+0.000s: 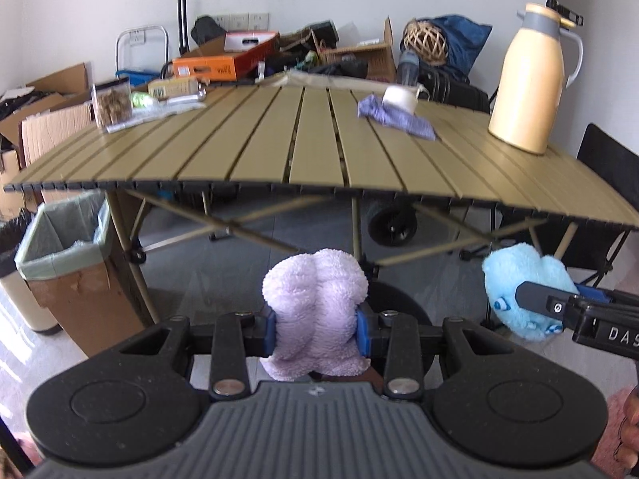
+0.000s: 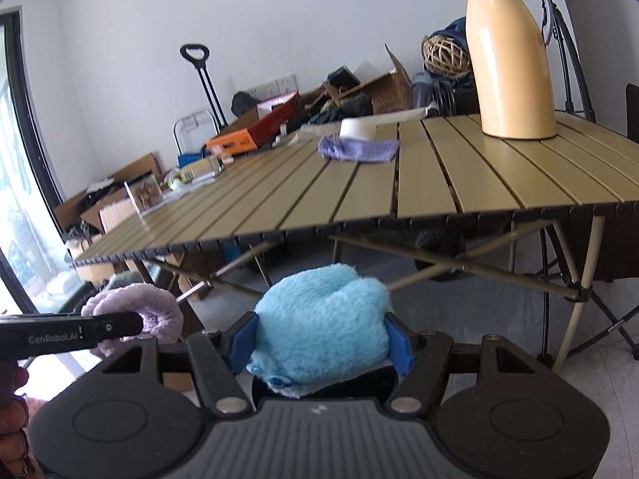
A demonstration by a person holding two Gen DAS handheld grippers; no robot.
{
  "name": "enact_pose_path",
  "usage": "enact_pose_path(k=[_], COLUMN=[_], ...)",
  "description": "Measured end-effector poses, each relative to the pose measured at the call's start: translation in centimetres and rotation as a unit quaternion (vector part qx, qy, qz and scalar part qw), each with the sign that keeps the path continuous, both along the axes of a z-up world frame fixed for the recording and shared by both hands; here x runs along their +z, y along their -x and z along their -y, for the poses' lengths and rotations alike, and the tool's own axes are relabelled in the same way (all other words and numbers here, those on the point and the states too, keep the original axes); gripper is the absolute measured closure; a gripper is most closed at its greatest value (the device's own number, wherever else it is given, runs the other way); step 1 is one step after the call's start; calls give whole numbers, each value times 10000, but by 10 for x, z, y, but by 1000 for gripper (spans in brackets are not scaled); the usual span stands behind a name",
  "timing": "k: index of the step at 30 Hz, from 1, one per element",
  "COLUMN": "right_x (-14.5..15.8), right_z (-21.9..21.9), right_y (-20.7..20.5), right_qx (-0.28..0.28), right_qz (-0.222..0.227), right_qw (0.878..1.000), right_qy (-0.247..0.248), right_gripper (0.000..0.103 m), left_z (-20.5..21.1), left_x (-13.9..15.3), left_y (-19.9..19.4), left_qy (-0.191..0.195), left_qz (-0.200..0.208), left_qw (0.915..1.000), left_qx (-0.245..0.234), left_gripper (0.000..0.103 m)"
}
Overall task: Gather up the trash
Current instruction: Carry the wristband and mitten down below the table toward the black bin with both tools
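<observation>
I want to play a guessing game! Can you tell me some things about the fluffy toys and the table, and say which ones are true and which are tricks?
1. The left tongs squeeze a purple fluffy toy. True.
2. The right tongs hold a red toy. False: it is a blue fluffy toy.
3. The yellow jug lies on its side. False: it stands upright on the table.
4. A bin with a bag stands beside the table. True.
</observation>
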State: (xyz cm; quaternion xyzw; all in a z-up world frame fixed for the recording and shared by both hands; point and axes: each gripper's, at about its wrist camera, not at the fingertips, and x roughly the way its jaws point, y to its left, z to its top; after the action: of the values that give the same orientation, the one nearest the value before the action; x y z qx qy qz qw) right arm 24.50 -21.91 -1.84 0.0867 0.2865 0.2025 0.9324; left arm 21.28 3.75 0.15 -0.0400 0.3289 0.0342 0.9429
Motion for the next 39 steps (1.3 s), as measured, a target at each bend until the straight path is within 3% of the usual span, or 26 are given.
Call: enact_pose_path(k=[15,29,39], right_x=[-42,-72,-81], right_z=[0,-4,-14], right_y=[-8,-24,-37], right_qx=[-167,-349,-373], right_qz=[-680,-1181,-1324], right_qw=[9960,9884,9854], right_qy=[547,892,1000], right_gripper=[38,38,38], left_z=[-2,-14,-20], left_x=[-56,-113,-128], left_y=[-17,-41,-53], left_qy=[-30,-30,50], left_qz=[-845,-1698,-2023], left_qw=[9963,9855,9793], left_qx=[-146,-32,26], left_gripper=[66,66,66])
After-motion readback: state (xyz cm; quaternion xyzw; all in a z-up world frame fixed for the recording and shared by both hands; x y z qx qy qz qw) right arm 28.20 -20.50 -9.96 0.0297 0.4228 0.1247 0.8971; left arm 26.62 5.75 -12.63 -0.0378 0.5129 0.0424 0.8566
